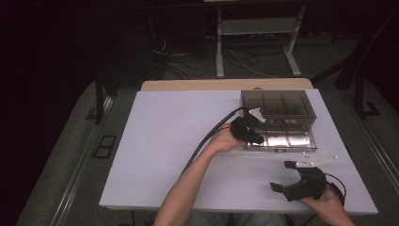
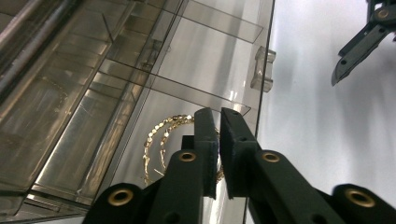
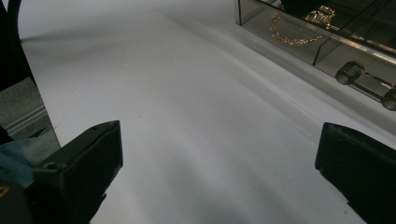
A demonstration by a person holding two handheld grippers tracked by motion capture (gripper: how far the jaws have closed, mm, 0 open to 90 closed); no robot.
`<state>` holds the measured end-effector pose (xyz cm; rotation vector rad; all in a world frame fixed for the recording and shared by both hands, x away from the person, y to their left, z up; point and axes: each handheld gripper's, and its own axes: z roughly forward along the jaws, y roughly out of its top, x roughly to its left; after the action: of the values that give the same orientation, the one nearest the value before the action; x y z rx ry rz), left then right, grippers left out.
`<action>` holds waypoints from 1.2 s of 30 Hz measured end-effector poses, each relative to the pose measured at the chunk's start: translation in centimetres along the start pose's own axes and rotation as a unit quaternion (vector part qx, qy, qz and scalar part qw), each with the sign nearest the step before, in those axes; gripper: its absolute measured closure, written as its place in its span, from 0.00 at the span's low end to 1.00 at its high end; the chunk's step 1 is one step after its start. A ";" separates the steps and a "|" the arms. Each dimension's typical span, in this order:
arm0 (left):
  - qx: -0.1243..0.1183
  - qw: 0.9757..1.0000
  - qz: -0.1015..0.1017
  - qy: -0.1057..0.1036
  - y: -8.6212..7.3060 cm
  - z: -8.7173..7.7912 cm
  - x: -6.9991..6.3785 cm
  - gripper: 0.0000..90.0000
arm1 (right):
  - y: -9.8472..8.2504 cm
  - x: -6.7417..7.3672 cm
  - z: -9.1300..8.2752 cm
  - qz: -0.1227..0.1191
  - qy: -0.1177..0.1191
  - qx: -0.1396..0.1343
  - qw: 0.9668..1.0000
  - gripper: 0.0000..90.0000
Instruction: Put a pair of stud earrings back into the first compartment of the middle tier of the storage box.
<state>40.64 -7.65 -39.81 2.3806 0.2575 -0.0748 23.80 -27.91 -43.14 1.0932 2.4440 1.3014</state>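
Note:
A smoky clear box [image 1: 277, 104] with compartments stands at the table's back right, its drawer [image 1: 301, 140] pulled out toward me. A gold chain [image 2: 158, 134] lies looped in the drawer's left compartment. My left gripper [image 1: 253, 135] reaches into that compartment. In the left gripper view its jaws [image 2: 219, 114] stand almost together, with gold links showing in the slim gap. The right gripper view shows the chain [image 3: 286, 38] bunched beneath the left gripper. My right gripper [image 1: 281, 177] hovers wide open [image 3: 219, 140] over the bare table near the front right edge, apart from the box.
The drawer's clear handle [image 3: 368, 80] juts toward me from its front wall [image 2: 261, 70]. The white table top [image 1: 179, 141] spreads to the left. Beyond the table's far edge are a dark floor, cables and a white stand [image 1: 256, 28].

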 end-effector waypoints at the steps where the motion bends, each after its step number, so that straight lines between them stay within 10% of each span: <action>1: -0.005 1.000 -0.003 0.002 0.0 -0.1 0.0 0.89 | 0.0 0.0 0.0 0.000 -0.001 -0.001 1.000 0.00; 36: -0.086 0.994 -0.057 0.032 -1.9 -8.0 -1.0 0.02 | 0.1 -0.1 0.1 0.001 0.000 -0.003 1.000 0.00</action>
<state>39.16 -1.00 -35.06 2.1978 0.4152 -0.0278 23.97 -27.87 -43.14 1.0952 2.4374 1.3084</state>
